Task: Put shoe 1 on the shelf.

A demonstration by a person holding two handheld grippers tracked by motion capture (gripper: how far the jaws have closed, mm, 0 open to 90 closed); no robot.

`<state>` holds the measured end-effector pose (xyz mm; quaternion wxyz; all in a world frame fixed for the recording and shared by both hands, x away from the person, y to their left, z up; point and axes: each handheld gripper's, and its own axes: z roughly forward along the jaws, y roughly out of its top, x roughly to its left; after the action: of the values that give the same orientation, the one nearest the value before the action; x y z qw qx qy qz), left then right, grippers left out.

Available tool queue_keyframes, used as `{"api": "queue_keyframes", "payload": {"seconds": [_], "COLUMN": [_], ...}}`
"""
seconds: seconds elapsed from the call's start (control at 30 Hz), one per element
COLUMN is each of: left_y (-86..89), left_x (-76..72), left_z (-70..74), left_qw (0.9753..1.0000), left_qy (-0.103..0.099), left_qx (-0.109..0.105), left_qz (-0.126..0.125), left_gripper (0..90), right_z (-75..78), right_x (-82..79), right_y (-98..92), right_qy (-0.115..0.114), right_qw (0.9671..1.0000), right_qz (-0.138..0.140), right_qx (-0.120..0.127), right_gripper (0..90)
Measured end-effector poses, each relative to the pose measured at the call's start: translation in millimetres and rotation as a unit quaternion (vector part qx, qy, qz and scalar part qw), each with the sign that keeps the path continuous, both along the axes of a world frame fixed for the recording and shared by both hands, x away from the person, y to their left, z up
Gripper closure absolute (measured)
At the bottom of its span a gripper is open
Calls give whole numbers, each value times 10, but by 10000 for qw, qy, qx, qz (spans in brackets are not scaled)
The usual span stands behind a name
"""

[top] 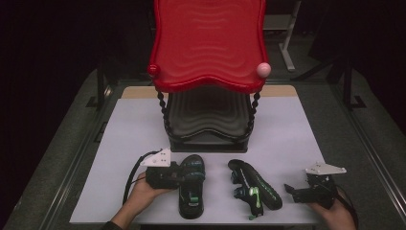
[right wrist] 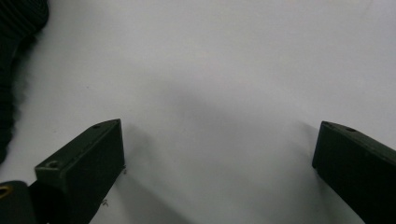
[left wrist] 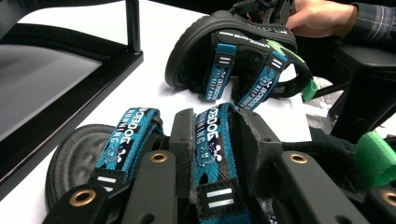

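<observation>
Left sandal (top: 192, 187) sits sole-down on the white tabletop (top: 287, 139), near the front edge, just in front of the two-tier rack (top: 208, 62) with the red top tray and black lower tray. Left tongs (top: 184, 173) are on it: the left gripper view shows the jaws closed on the middle teal strap (left wrist: 212, 144), strap webbing pinched between them, second teal strap (left wrist: 126, 140) just beside, green pull tab (left wrist: 376, 156) off at the heel end. Right sandal (top: 253, 189) lies just beside it, tipped on its side, straps and green tab facing the left sandal, untouched. Right tongs (top: 292, 190) sit well to the right, apart from both sandals, jaws spread wide over bare tabletop (right wrist: 210, 70); right gripper view has nothing between them, just a sliver of dark sole (right wrist: 14, 56) at the edge. Read: grasp step on the left sandal is made, lift not yet started, sole looks flat on the surface. Likely destination is the rack, lower black tray (top: 206, 122) being the nearest open slot. Next move needs a clean lift by the strap; expect the sandal to hang and swing, toe or heel dropping, so clear the tray's front lip before going in. Right tongs are free to steady it or go for the tipped sandal.
</observation>
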<state>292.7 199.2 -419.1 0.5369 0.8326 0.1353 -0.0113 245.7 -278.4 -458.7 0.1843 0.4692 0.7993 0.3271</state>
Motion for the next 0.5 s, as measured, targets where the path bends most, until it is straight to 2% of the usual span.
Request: {"api": "queue_keyframes", "payload": {"seconds": [0.1,0.27,0.3,0.5], "left_y": [7,-28,-37,-36], "left_x": [-2,-39,-55,-62], "left_z": [10,73,116,238], "left_qw": [10000,9999,9999,9997], "left_qy": [16,-79,-132,-136], "left_qx": [-31,-60,-75,-168], "left_qz": [-17,-73,-79,-63], "left_gripper": [690,692,692,693], "right_z": [0,0,-1,0], "right_x": [0,0,0,0], "right_y": [0,0,0,0], "right_qy": [1,3,-4,2], "right_qw": [10000,10000,10000,10000], "right_qz": [0,-1,0,2], "right_qx": [0,0,3,-1], "right_gripper": [16,16,16,16]}}
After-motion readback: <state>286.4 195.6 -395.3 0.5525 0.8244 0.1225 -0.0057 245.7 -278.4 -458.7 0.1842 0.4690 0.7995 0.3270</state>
